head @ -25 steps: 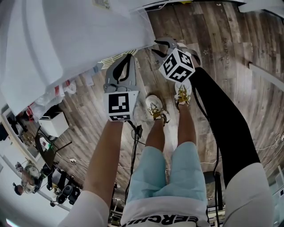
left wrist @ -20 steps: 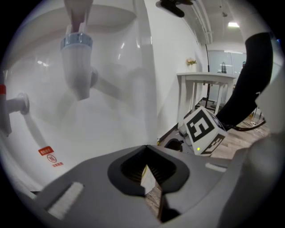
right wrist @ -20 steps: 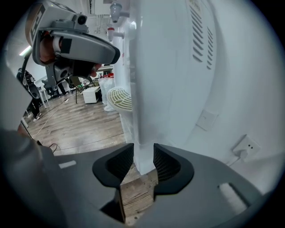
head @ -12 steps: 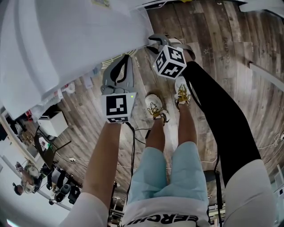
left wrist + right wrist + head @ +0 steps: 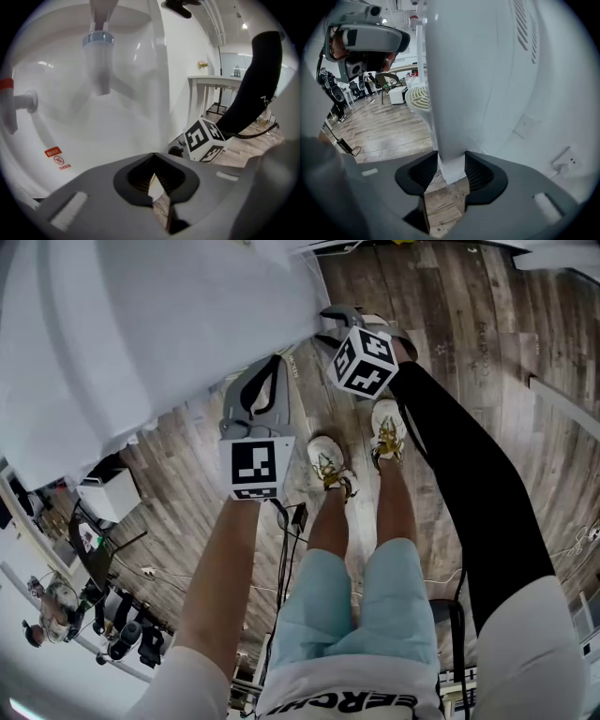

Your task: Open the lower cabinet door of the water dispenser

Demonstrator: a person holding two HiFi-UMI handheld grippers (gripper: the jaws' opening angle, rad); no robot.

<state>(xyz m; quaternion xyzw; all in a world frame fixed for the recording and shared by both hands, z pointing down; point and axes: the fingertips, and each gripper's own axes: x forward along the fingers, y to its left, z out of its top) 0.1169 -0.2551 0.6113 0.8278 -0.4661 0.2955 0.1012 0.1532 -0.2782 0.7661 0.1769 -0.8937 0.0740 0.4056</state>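
Grasp step: the right gripper (image 5: pixel 451 169), its jaws just opened, straddles unclamped what looks like the lower door edge (image 5: pixel 449 140) of the tall white plastic water dispenser (image 5: pixel 141 324) at twelve o'clock, so it should next clamp and pull, while the left gripper (image 5: pixel 157 186) stays out of it, clenched and empty.

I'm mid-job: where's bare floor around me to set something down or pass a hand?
Bare wood floor lies right of the black sleeve, up to the white rail. A smaller strip sits between the water dispenser and left forearm. Crowded: by the shoes, and the chairs lower left.
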